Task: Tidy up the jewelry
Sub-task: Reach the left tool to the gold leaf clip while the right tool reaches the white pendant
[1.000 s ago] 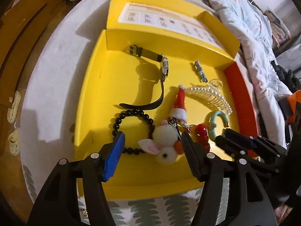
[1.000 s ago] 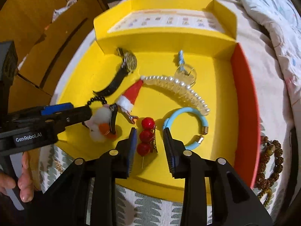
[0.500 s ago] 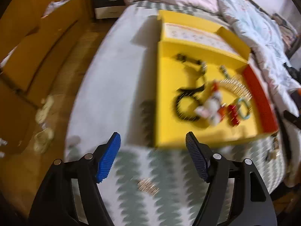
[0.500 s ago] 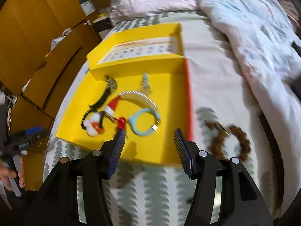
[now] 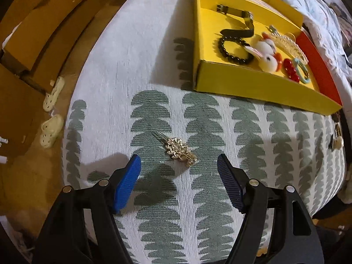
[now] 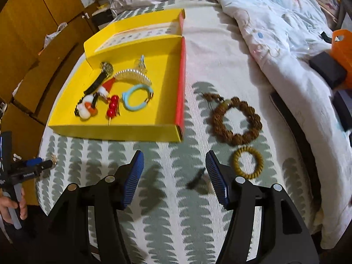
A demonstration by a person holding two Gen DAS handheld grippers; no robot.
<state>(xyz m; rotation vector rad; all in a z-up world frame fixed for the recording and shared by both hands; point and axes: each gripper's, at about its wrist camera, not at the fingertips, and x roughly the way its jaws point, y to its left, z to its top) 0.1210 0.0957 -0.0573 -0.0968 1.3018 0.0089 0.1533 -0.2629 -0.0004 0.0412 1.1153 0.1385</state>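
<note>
The bed [image 5: 136, 50], spread with a leaf-patterned cover, carries everything, and the yellow box [image 6: 114, 129] lies well beyond both pairs of fingers, already holding a watch, black beads, a plush charm, red beads and a blue bracelet, so it looks to be the collecting place. Beside its red edge, just past the right fingers, lie the large brown bead bracelet [image 6: 236, 118] and the smaller yellow bead bracelet [image 6: 248, 165], both outside the box, probably waiting to be gathered. The right gripper [image 6: 173, 176] stands released with nothing between its fingers, its jaws having just been opening; a dark, blurred small thing lies on the cover between its tips. The left gripper [image 5: 178, 183] is likewise released and empty, its fingers set either side of the gold brooch [image 5: 179, 151], which lies just ahead of them, likely lined up for a pick.
</note>
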